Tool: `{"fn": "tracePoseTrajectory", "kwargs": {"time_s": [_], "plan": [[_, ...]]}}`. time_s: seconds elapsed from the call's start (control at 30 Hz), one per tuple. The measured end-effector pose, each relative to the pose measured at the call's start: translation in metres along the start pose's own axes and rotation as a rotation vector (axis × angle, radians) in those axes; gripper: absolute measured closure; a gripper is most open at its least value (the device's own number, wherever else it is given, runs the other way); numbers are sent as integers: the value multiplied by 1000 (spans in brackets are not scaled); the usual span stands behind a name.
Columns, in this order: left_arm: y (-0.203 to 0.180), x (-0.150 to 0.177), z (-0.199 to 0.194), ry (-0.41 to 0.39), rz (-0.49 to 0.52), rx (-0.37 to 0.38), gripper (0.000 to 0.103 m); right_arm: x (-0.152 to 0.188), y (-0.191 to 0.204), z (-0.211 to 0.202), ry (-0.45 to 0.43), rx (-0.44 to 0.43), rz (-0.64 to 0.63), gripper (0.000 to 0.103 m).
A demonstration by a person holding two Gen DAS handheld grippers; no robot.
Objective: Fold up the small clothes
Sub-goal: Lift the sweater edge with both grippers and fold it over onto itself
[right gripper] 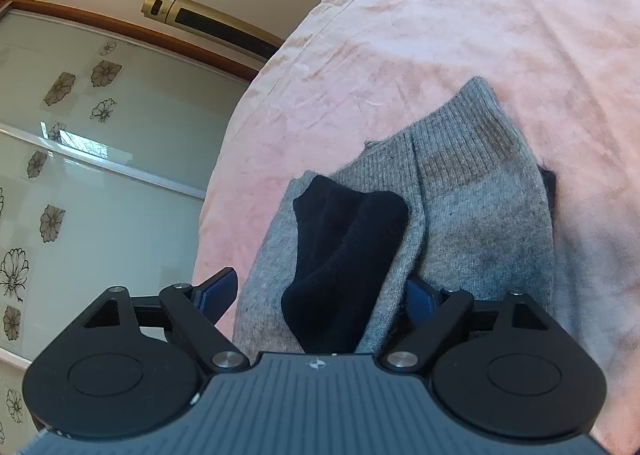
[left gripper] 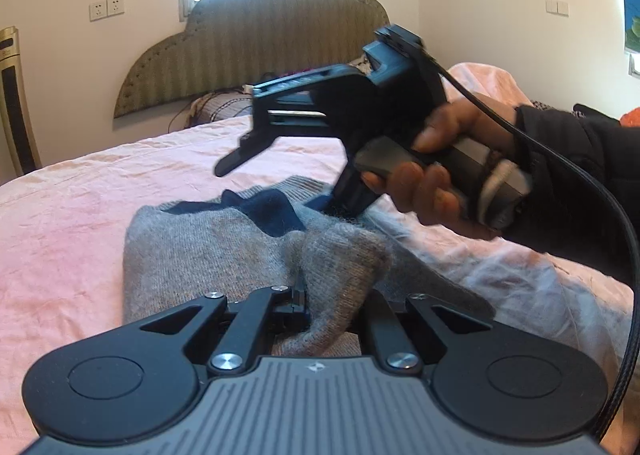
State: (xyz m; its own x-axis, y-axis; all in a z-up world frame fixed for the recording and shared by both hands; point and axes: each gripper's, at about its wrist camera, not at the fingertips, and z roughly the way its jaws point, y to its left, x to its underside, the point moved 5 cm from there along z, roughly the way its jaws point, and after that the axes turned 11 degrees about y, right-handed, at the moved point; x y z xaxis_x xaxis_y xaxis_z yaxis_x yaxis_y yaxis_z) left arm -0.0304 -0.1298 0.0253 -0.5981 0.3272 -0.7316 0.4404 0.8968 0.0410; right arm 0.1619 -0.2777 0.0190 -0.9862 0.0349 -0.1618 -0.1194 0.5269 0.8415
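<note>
A grey knitted garment (left gripper: 208,251) with a dark navy part (left gripper: 276,215) lies on the pink bed sheet (left gripper: 80,195). My left gripper (left gripper: 334,295) holds a raised fold of the grey knit between its fingers, which the cloth hides. My right gripper (left gripper: 288,175), held in a hand, is over the garment's far edge with its fingers spread wide, one up in the air and one down at the cloth. In the right wrist view the grey garment (right gripper: 480,215) and its navy part (right gripper: 344,247) lie between the open fingers (right gripper: 218,289) of the right gripper (right gripper: 320,295).
A padded headboard (left gripper: 260,43) and pillows (left gripper: 216,107) stand at the bed's far end. A gold tower appliance (right gripper: 208,23) stands by the wall beside the bed. A floral glass sliding door (right gripper: 80,175) is past the bed's edge. A cable (left gripper: 600,195) hangs from the right gripper.
</note>
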Motion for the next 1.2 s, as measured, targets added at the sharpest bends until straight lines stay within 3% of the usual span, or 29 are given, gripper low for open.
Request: {"fn": "tracePoseTrajectory", "kwargs": {"time_s": [0.07, 0.1, 0.13, 0.33, 0.47, 0.57, 0.6, 0.67, 0.7, 0.73, 0.83, 0.97, 1.07, 1.13, 1.17, 1.2], "plan": [[-1, 1, 5, 13, 10, -2, 98, -8, 1, 9, -1, 43, -39, 44], [-3, 0, 6, 16, 14, -2, 98, -12, 0, 14, 9, 80, -59, 74], [-4, -2, 6, 13, 22, -2, 98, -15, 0, 16, 15, 113, -84, 86], [-29, -15, 11, -23, 67, 66, 98, -16, 18, -33, -76, 195, -255, 86], [-50, -7, 58, 101, 48, 145, 98, -16, -33, -40, -69, 309, -178, 86], [-56, -2, 56, 63, 100, 147, 91, -9, -50, -44, -122, 219, -117, 83], [-54, -1, 47, 64, 95, 189, 79, -6, -50, -50, -142, 190, -96, 75], [-38, 4, 25, 49, 70, 295, 51, -2, -46, -66, -194, 153, -100, 46], [-24, 7, 11, 26, 39, 312, 28, 1, -43, -76, -234, 141, -111, 28], [-7, 10, -2, -12, -5, 302, 18, 3, -43, -85, -262, 142, -116, 19], [56, 10, -28, -85, -172, 276, 18, 3, -49, -97, -253, 146, -91, 20], [142, -2, 2, -39, -499, 217, 18, -2, -56, -77, -183, 186, -69, 20], [188, -1, 52, 76, -808, 335, 19, -4, -54, -58, -165, 180, -77, 19], [191, -4, 82, 140, -885, 463, 23, -7, -50, -51, -156, 168, -62, 19], [184, -7, 93, 168, -884, 495, 32, -8, -48, -47, -151, 167, -67, 19], [177, -9, 103, 206, -863, 504, 50, -9, -46, -43, -145, 172, -82, 21]]}}
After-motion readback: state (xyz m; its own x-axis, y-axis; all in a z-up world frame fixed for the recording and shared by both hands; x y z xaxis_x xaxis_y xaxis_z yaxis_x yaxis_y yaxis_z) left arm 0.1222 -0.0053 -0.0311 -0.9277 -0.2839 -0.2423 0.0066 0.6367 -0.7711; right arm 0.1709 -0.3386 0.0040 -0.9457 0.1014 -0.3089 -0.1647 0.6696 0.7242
